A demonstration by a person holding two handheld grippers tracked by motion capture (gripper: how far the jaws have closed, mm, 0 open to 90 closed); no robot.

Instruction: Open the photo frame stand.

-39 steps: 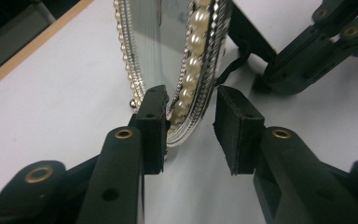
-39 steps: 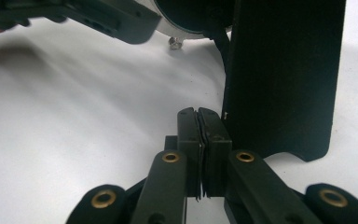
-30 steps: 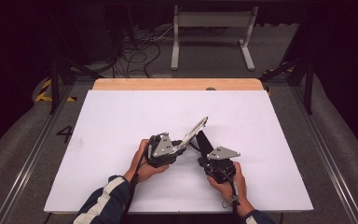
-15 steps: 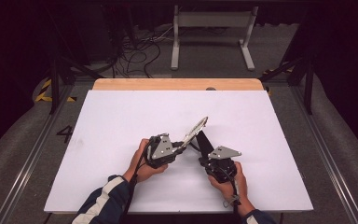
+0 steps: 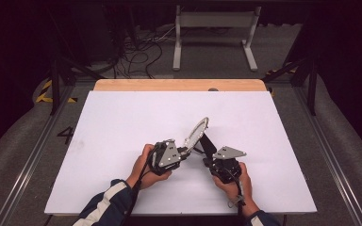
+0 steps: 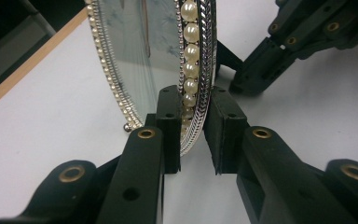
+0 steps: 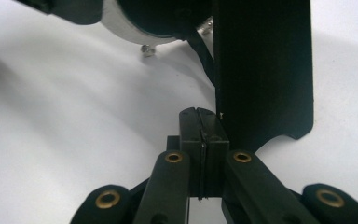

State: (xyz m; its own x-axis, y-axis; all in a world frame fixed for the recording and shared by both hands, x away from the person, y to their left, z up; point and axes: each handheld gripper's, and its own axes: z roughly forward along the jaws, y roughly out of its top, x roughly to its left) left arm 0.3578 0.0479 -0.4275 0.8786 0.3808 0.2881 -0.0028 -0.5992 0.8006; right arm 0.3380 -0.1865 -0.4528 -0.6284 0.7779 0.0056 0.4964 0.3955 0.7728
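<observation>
We are seeing the white table point(image 5: 122, 141) unchanged; our left claw point(image 6: 192, 135), whose jaws have just been closing, is now clamping the rim of the oval pearl-edged mirror frame point(image 5: 197, 133), tilted between both claws. Our right claw point(image 7: 200, 135) is pinching shut on its black stand flap point(image 7: 261, 70).

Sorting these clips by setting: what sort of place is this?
Likely a lab or studio recording rig: a white table on a railed platform, loose cables on the floor behind, a metal stand, dark surroundings.
</observation>
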